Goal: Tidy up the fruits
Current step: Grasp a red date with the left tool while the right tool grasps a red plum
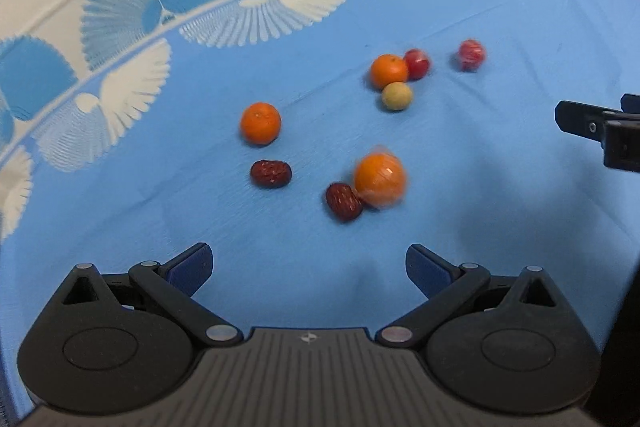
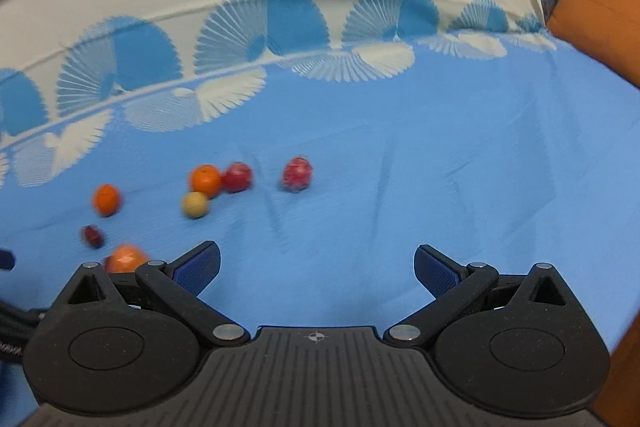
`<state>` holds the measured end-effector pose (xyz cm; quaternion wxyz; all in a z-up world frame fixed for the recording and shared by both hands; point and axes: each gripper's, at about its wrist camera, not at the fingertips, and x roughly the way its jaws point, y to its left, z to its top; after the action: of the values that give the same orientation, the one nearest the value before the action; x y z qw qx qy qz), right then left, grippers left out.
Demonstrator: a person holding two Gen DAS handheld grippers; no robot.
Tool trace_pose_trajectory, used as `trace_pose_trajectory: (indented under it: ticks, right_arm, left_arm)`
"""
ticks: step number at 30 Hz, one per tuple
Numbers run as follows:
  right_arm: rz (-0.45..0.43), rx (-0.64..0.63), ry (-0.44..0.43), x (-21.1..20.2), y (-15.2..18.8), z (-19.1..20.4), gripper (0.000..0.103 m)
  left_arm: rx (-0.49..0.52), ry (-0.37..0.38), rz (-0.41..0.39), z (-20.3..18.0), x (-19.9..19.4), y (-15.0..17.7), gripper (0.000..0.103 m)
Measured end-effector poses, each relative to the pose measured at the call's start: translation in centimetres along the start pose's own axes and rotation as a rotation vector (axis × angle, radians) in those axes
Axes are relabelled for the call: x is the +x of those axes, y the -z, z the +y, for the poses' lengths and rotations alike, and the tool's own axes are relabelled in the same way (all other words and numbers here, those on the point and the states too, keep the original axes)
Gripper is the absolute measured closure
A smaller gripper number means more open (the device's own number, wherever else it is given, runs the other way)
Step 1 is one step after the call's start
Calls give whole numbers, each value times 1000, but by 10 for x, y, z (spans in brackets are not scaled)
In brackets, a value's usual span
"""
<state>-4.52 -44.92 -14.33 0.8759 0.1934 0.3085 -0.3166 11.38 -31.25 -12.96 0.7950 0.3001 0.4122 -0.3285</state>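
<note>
Several fruits lie loose on a blue cloth [image 1: 500, 27]. In the left wrist view there are three oranges: one at the left [image 1: 260, 123], one at the back [image 1: 389, 71], one blurred near the front [image 1: 380, 185]. Two dark red dates [image 1: 271, 173] [image 1: 344, 202] lie near the front. A small yellow-green fruit [image 1: 396, 96] and two red fruits [image 1: 417, 63] [image 1: 471, 55] lie at the back. My left gripper [image 1: 309, 265] is open and empty, short of the fruits. My right gripper [image 2: 317, 267] is open and empty over bare cloth; the fruits sit to its left, the nearest red fruit [image 2: 297, 174] ahead.
The cloth has a white and blue fan pattern [image 1: 160, 7] along its far side. An orange cushion [image 2: 600, 23] sits at the far right. The right gripper's black body [image 1: 604, 131] shows at the right edge of the left wrist view.
</note>
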Motion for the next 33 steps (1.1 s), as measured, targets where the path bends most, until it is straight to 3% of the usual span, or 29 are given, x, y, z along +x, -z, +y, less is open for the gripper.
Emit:
trace_pose_trajectory:
  ticks: [4, 9, 19, 20, 22, 23, 24, 25, 26, 28, 29, 30, 33]
  right_arm:
    - [-3, -14, 24, 48, -13, -2, 1]
    - [34, -79, 24, 96, -15, 8, 1]
    - [10, -153, -1, 139, -28, 25, 1]
    - [6, -162, -5, 140, -30, 25, 1]
    - [0, -178, -12, 142, -32, 25, 2]
    - [-2, -196, -17, 143, -33, 26, 5]
    - [-19, -212, -17, 141, -33, 27, 20]
    - [-33, -226, -22, 140, -33, 28, 31]
    - [-40, -235, -36, 139, -33, 30, 39]
    - [-59, -261, -33, 135, -31, 32, 71]
    - [-61, -269, -13, 134, -31, 31, 71]
    - [-54, -252, -18, 132, -33, 28, 71]
    - [-29, -164, 9, 118, -34, 17, 71]
  left_arm:
    - [-8, 24, -3, 5, 26, -12, 0]
    - [69, 65, 1, -2, 50, -14, 1]
    - [100, 139, -50, 9, 61, -13, 1]
    - [110, 141, -58, 9, 61, -13, 1]
    - [129, 160, -78, 7, 58, -12, 14]
    - [136, 175, -84, 5, 56, -12, 19]
    - [145, 192, -91, 2, 53, -11, 29]
    - [156, 202, -98, -1, 51, -9, 33]
    - [165, 215, -104, -3, 50, -9, 41]
    - [158, 247, -102, -2, 51, -8, 54]
    - [149, 261, -97, -1, 51, -9, 58]
    - [142, 262, -89, 0, 50, -10, 77]
    - [89, 262, -76, 7, 39, -8, 76]
